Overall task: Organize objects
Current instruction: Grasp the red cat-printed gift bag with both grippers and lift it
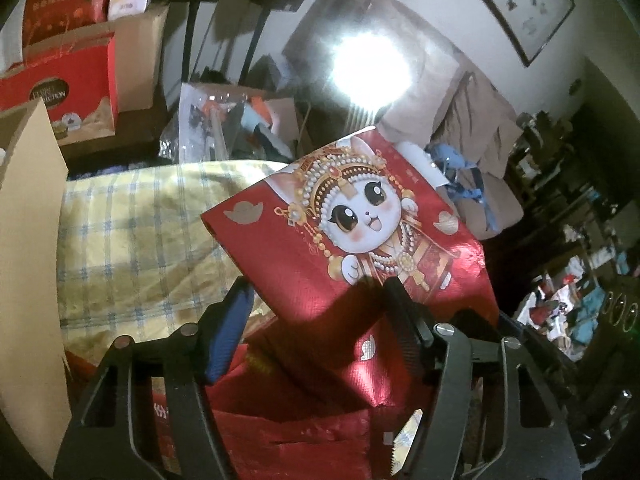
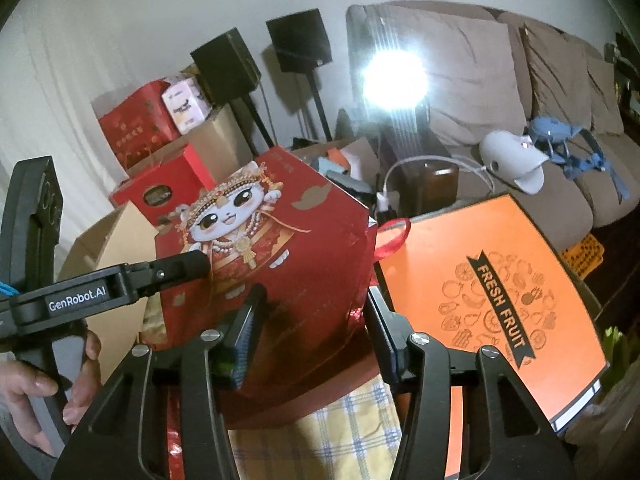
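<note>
Both grippers take hold of the red cat bag [image 2: 280,256] — the lift comes next.
Left gripper [image 1: 316,312] and right gripper [image 2: 310,320] jaws straddle the bag's edges, half-spread; whether the pads press, I cannot tell.

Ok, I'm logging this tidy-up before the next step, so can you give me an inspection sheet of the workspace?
Surface: yellow checked cloth, rumpled.
Job's things: red gift bag with a cartoon cat, tilted; orange FRESH FRUIT box lying flat beside it.
Clutter: red gift boxes and cardboard boxes stacked behind.
Grippers: left gripper straddles the bag, grip unclear; right gripper clamps the bag's lower end.
Cables: white cable running to a plug behind the bag.
Surroundings: sofa, bright lamp, speakers on stands.
</note>
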Demonstrator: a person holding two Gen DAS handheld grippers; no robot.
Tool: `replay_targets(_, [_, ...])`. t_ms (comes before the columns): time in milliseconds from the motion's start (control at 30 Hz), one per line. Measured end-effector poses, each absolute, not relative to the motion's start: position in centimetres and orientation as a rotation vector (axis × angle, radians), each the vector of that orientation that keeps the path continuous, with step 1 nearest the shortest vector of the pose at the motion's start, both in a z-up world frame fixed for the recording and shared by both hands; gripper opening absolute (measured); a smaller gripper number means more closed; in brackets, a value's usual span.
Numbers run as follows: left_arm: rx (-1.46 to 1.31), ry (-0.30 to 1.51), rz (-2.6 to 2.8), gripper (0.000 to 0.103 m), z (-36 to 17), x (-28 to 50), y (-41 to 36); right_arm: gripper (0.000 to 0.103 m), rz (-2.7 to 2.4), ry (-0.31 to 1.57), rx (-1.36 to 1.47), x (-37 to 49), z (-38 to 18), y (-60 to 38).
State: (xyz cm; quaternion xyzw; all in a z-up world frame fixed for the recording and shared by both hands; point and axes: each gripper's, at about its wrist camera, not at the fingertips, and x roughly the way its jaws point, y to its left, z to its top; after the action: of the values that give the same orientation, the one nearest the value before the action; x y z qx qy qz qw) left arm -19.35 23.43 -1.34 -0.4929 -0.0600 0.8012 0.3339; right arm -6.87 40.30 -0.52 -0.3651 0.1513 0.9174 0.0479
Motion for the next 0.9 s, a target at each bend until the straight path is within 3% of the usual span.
replay_targets(900, [-0.992, -0.292, 2.28, 0.059, 9.9, -15.9, 11.1, 0.05, 3.066, 0.189, -0.902, -4.8, 9.9, 29.7])
